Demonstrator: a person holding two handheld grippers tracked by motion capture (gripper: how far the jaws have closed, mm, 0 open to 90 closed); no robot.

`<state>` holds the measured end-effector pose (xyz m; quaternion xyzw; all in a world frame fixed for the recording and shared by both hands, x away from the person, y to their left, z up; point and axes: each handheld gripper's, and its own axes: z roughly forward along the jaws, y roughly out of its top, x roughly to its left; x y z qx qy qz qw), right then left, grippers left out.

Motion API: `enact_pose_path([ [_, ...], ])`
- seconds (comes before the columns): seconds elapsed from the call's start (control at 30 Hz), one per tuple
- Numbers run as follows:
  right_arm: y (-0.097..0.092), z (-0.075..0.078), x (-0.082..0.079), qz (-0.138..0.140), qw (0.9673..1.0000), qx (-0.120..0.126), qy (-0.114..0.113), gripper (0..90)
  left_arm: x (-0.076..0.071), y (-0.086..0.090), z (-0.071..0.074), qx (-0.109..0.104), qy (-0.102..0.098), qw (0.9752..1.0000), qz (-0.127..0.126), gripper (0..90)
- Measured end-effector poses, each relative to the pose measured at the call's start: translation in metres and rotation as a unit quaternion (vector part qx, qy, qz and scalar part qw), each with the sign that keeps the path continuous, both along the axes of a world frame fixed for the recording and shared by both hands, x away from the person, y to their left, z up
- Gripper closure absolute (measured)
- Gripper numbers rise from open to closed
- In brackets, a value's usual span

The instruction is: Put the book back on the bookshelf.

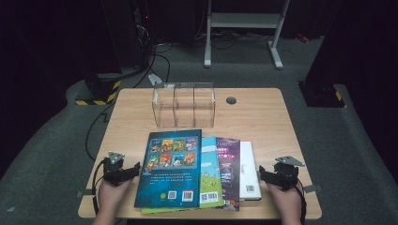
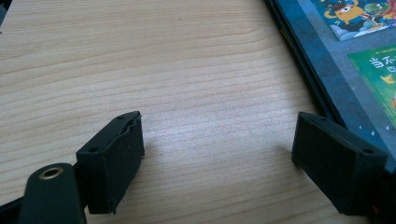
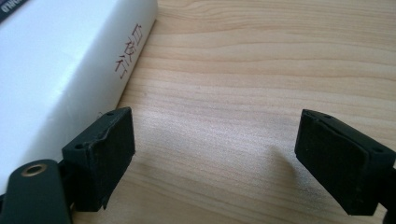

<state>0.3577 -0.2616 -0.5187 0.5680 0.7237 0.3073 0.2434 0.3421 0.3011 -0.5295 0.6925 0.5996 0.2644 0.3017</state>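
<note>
Books (image 1: 197, 171) lie flat in an overlapping fan at the near edge of the table (image 1: 263, 117), between the two grippers. Their long axes run from near to far. On top at the left is the blue book (image 1: 171, 166), then a green book (image 1: 211, 173), a dark book (image 1: 229, 168) and, lowest and most to the right, a white book (image 1: 249, 171).

Left gripper (image 1: 121, 172) rests on the wood just beside the blue book's left edge, pointing to the right toward it. In the left gripper view (image 2: 217, 161) its jaws stand wide apart with bare wood between them, and the blue book (image 2: 336, 60) lies along the right jaw. Right gripper (image 1: 277, 176) sits just beside the white book, pointing left. In the right gripper view (image 3: 215, 156) its jaws are also wide apart and hold nothing; the white book (image 3: 65, 65) lies by the left jaw.

Each hand is near its own end of the fan, so either outer book seems within easy reach.

Farther back, in the middle of the table, stands a clear rack (image 1: 184, 105) with upright dividers. Beyond the table the room is dark, with a grey floor, cables (image 1: 155, 56) and a white frame (image 1: 244, 28).
</note>
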Motion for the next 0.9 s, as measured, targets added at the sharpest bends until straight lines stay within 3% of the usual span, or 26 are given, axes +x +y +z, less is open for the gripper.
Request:
enact_pose_path([
  [0.2,0.004,0.011,-0.005,0.012,0.9996,0.001,-0.024,13.3,0.0,0.0,0.0,-0.001,-0.001,1.0,0.004,18.2],
  [0.57,0.012,0.025,-0.012,0.029,0.9985,0.003,-0.047,13.4,0.0,0.0,0.0,0.0,-0.002,1.0,0.003,18.2],
  [0.9,0.034,0.041,-0.021,0.064,0.9951,0.001,-0.075,13.6,-0.001,0.0,0.0,-0.001,-0.003,1.0,0.005,18.0],
])
